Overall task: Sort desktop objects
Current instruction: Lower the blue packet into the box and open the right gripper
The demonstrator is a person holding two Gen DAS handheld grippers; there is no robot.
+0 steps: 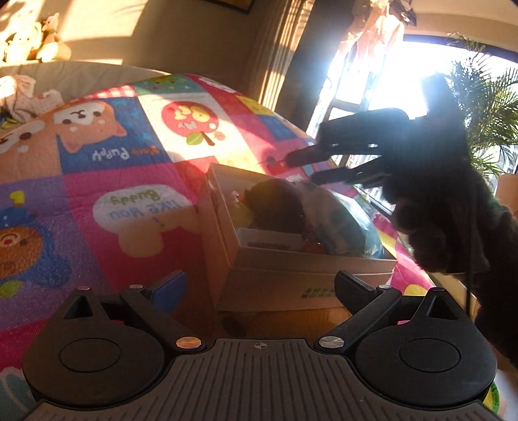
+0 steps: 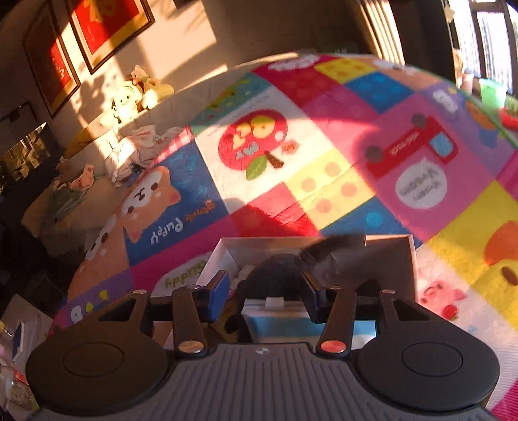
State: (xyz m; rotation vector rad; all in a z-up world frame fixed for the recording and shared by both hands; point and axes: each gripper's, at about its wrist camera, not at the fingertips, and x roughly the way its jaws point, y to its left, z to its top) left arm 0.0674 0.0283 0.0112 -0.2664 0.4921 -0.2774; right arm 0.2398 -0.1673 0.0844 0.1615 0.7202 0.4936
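Note:
A cardboard box (image 1: 310,264) stands on the colourful play mat (image 1: 97,155). It holds a dark round object (image 1: 278,204), a blue plastic packet (image 1: 343,220) and a small white box (image 1: 265,238). My left gripper (image 1: 259,288) is open and empty, low in front of the box's near side. My right gripper (image 1: 304,168), held by a black-gloved hand, hovers above the box's far right, its jaws apart. In the right wrist view the right gripper (image 2: 267,293) is open over the box (image 2: 411,259), with the dark object (image 2: 275,275) and a blue and white packet (image 2: 275,317) below it.
A grey sofa (image 2: 97,181) with plush toys (image 2: 129,97) and crumpled clothes (image 2: 136,145) lies beyond the mat. Framed pictures (image 2: 106,29) hang on the wall. A bright window and a palm plant (image 1: 485,107) are at the right. A green pot (image 2: 492,92) stands at the mat's far right.

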